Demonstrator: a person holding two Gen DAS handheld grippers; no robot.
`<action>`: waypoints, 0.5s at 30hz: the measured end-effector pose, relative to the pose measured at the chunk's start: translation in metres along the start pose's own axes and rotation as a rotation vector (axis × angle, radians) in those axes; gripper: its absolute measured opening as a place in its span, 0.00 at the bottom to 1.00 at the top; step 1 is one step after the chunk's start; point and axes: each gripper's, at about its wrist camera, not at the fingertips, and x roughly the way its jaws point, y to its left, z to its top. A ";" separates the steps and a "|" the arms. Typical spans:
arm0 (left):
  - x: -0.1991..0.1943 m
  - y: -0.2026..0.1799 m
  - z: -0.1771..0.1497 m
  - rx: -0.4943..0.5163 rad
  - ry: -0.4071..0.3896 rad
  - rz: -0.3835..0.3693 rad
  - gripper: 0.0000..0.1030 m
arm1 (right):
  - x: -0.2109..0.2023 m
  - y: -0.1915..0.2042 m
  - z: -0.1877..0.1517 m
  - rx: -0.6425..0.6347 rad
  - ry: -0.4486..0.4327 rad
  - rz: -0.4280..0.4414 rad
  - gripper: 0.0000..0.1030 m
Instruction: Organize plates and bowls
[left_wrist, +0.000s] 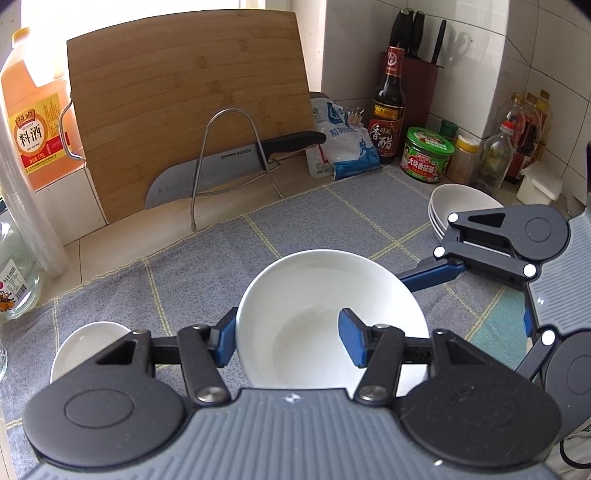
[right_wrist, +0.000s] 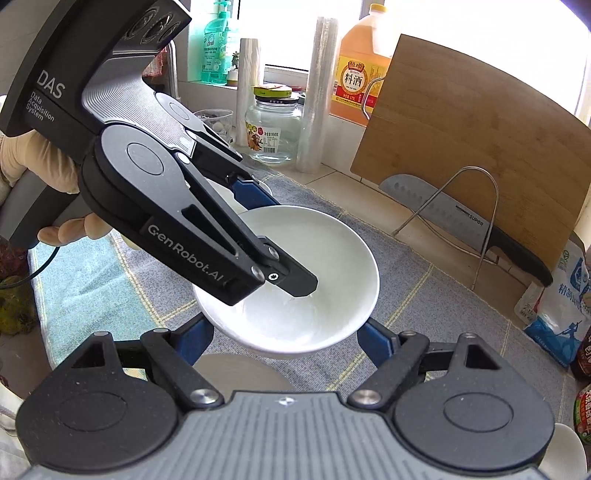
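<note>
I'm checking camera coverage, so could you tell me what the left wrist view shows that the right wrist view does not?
Only the left wrist view shows the stack of white bowls, the knife block, the dark vinegar bottle and a small white dish beside the left gripper.

Only the right wrist view shows the gloved hand, the green soap bottle and the rolls of plastic wrap.

Both show the white bowl gripped by its rim, the cutting board, the knife, the orange jug and the checked towel.
</note>
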 end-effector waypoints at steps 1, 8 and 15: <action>-0.002 -0.003 -0.001 0.001 -0.002 -0.002 0.54 | -0.003 0.001 -0.002 0.004 -0.001 0.000 0.85; -0.014 -0.025 -0.009 0.011 -0.009 -0.012 0.54 | -0.024 0.010 -0.016 0.014 -0.006 -0.007 0.85; -0.018 -0.040 -0.018 0.016 -0.001 -0.023 0.54 | -0.036 0.018 -0.029 0.023 0.001 -0.007 0.85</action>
